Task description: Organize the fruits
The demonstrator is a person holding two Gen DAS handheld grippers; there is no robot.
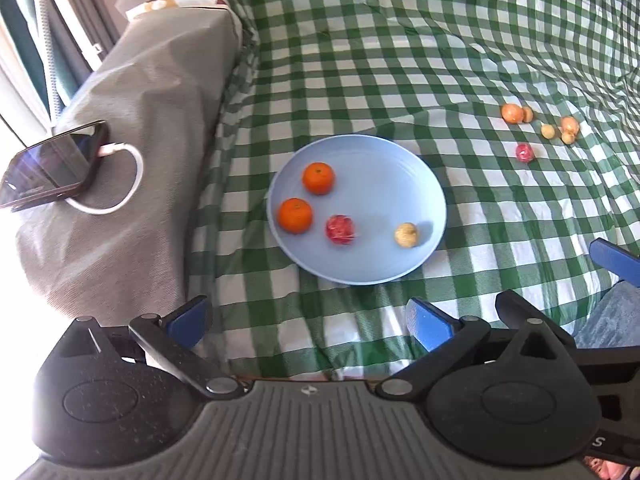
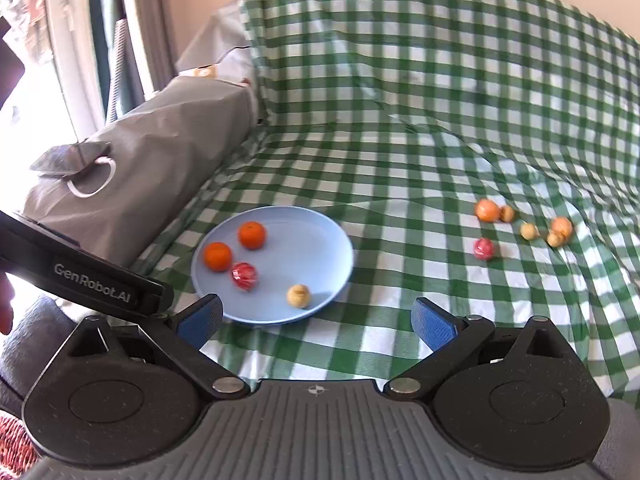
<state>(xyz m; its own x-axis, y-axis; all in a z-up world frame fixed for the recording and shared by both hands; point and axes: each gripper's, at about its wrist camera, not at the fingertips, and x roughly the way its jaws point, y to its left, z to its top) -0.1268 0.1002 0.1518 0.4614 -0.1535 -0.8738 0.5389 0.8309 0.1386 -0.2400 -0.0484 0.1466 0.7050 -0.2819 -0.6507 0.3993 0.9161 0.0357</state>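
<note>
Checkered cloth (image 1: 400,60); both grippers (image 1: 308,320) (image 2: 316,320) hover, jaws spread.

Pale blue plate (image 1: 420,184), green-and-white checked cloth (image 1: 400,60), two orange tangerines (image 1: 318,178), grey cover (image 1: 140,120)

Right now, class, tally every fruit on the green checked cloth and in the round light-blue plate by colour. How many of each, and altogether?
Round orange fruits: 4 (2 on the light-blue plate, 2 on the green checked cloth)
Red round fruits: 2
Small pale yellow-tan fruits: 4
Total: 10

Smooth matt plastic plate (image 1: 416,184); wrinkled checked cloth (image 1: 400,60); glossy phone (image 1: 48,164).
</note>
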